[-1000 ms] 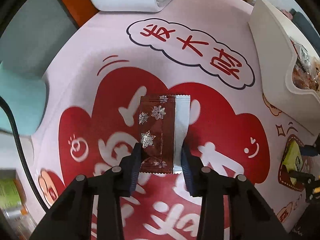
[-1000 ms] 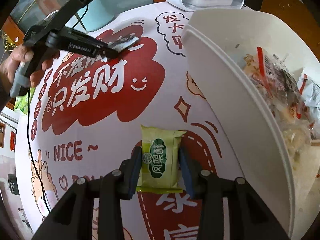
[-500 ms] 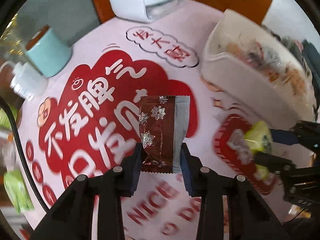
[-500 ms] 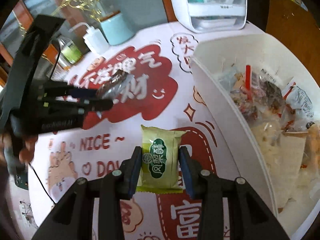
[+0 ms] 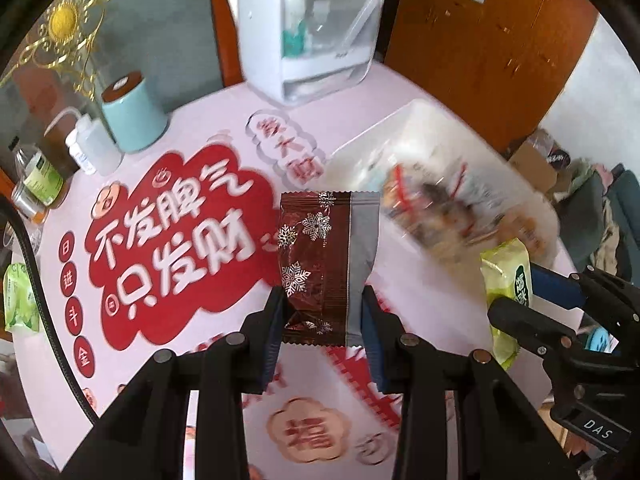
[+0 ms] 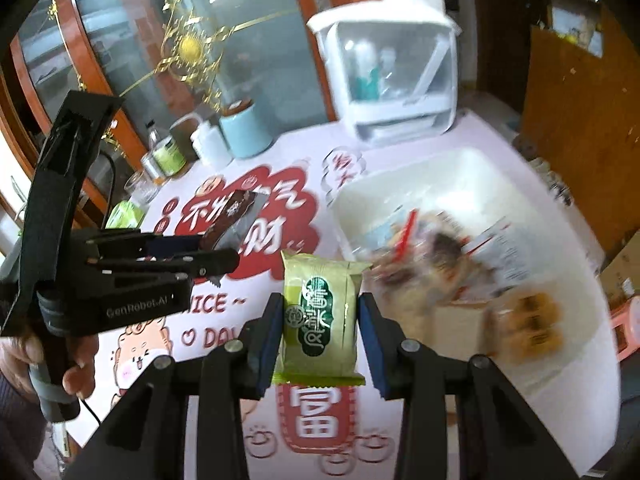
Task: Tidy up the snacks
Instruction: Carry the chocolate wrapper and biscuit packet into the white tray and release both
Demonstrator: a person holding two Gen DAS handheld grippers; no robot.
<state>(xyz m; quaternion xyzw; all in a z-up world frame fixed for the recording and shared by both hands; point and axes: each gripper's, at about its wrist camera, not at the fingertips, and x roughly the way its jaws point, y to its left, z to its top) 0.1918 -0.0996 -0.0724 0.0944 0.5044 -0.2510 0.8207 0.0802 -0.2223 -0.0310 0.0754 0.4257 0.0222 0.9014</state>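
Bystanders at the far edge of the surface

A teal canister stands left of the white clear-fronted cabinet; beside the canister, a white squeeze bottle and a green-labelled jar.

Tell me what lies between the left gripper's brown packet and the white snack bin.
Nothing: in the left wrist view only bare printed tablecloth shows between the brown snowflake packet and the white bin.

A brown snack packet with silver snowflakes and a grey strip down its right side stands upright, crimped edge on top, pinched at its lower end and held off the surface. A green snack packet with a dark green oval label is held the same way, upright. The white bin beside them holds a blurred heap of mixed wrapped snacks.
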